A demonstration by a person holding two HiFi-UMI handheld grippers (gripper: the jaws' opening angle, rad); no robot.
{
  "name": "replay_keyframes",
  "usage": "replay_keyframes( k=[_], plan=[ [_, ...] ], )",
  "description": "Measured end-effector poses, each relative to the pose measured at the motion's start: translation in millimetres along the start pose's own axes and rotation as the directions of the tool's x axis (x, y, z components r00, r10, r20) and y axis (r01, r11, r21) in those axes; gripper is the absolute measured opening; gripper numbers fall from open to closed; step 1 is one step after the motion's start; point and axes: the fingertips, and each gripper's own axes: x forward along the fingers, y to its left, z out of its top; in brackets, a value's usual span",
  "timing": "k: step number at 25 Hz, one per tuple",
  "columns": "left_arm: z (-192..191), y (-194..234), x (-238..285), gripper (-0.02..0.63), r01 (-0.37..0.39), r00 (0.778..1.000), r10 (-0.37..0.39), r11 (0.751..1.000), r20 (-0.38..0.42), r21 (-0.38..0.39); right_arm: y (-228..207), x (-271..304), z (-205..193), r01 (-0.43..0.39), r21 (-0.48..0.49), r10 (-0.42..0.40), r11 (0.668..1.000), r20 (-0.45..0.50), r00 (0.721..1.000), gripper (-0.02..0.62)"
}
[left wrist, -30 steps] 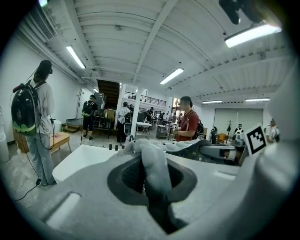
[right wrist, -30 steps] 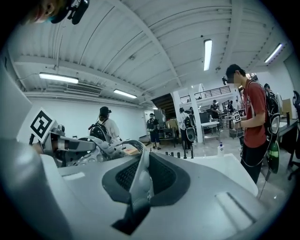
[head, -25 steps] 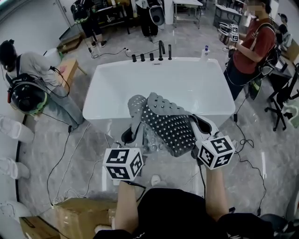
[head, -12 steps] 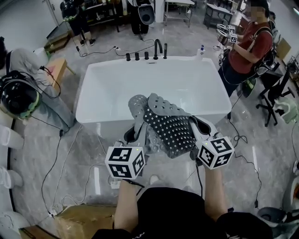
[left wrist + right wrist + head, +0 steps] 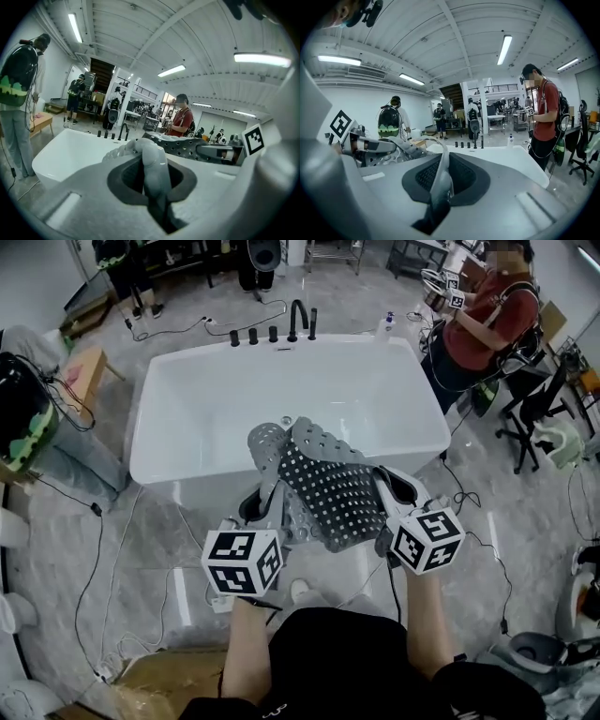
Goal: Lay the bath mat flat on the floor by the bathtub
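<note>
While held up between both grippers, bath mat [image 5: 330,486]: grey, perforated, crumpled, off the floor [image 5: 131,531], at the tub's near side.
Left gripper [image 5: 260,505]: jaws clenched on a folded left edge of the mat.
Right gripper [image 5: 397,487]: jaws pinching the mat's thin right edge.
Bathtub [image 5: 187,409]: white, just beyond the mat, dark faucet [image 5: 298,315] on its far rim.
Person in red shirt [image 5: 486,320]: standing by the tub's right end.

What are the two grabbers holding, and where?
Both hold the mat. The left gripper pinches its left side and the right gripper its right side.
</note>
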Motion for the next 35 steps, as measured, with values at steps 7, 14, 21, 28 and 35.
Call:
replay_keyframes(
  k=[7, 14, 21, 28, 35],
  plan=[
    [-14.9, -6.3, 14.4, 0.029, 0.028, 0.999, -0.029, 1.0, -0.045, -0.01, -10.1, -0.1, -15.0, 0.025, 0.02, -0.024, 0.999, -0.036, 0.999, 0.023],
    [-31.4, -12.0, 24.3, 0.029, 0.024, 0.994, -0.024, 1.0, -0.11, -0.004, -30.6, -3.7, -35.6, 0.043, 0.081, -0.038, 0.996, -0.063, 0.997, 0.023],
    [-60.5, -10.3, 47.9, 0.028, -0.003, 0.982, 0.0, 1.0, -0.189, -0.014, -60.4, 7.6, -65.2, 0.052, 0.153, -0.038, 0.987, -0.095, 0.995, 0.023],
    [-94.7, -29.7, 66.3, 0.028, 0.02, 0.968, -0.02, 1.0, -0.251, -0.004, -86.7, -5.4, -97.4, 0.086, 0.189, -0.064, 0.978, -0.121, 0.991, 0.023],
    [-126.6, -53.9, 83.0, 0.026, 0.075, 0.961, -0.07, 0.997, -0.269, 0.009, -126.8, -27.0, -134.2, 0.157, 0.261, -0.125, 0.953, -0.134, 0.983, 0.023]
  ],
)
